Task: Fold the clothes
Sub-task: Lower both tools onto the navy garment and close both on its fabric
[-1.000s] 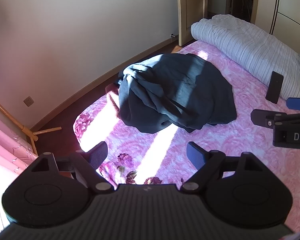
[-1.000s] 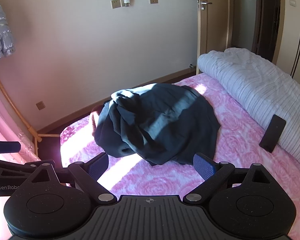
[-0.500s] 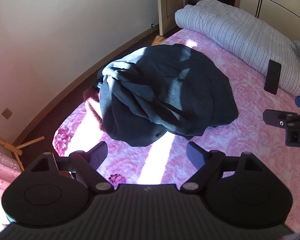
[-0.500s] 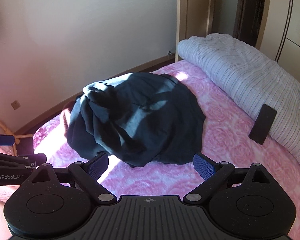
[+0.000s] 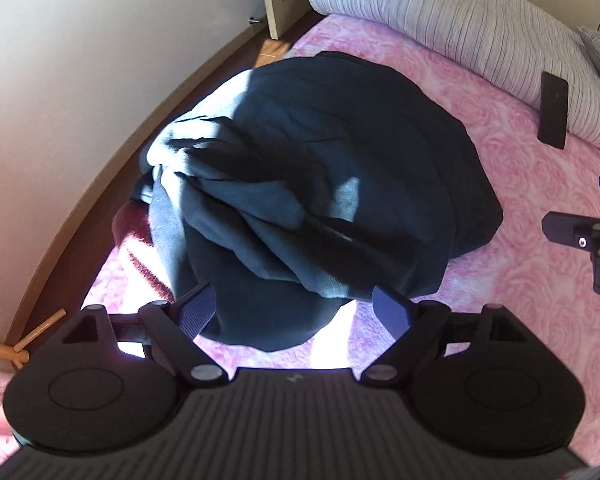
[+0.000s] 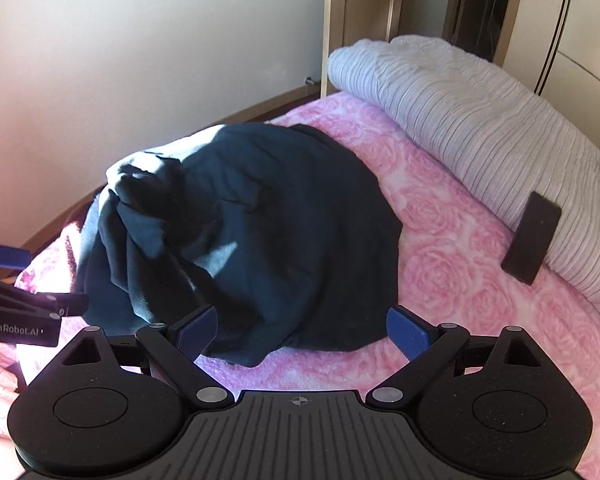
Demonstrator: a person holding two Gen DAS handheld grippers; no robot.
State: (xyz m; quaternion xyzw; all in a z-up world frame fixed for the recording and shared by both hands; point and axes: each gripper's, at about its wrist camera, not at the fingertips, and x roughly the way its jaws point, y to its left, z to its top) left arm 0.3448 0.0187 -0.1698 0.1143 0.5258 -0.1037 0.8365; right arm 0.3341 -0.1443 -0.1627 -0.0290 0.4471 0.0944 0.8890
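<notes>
A crumpled dark garment [image 5: 320, 184] lies near the bed's [image 5: 520, 184] left edge. Left gripper [image 5: 300, 312] and right gripper [image 6: 302, 330] hover before it, jaws spread wide, empty

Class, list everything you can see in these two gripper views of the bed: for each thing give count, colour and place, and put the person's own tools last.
Garment: one, dark blue, crumpled in a heap mid-bed.
Bedspread: one, pink with a rose pattern, covering the bed.
Duvet: one, pale striped, rolled along the far side of the bed.
Dark slab: one, black, leaning on the duvet.
Door: one, wooden, behind the bed.
Left gripper: one, black with blue pads, jaws open by the garment's near edge.
Right gripper: one, same colours, jaws open.
</notes>
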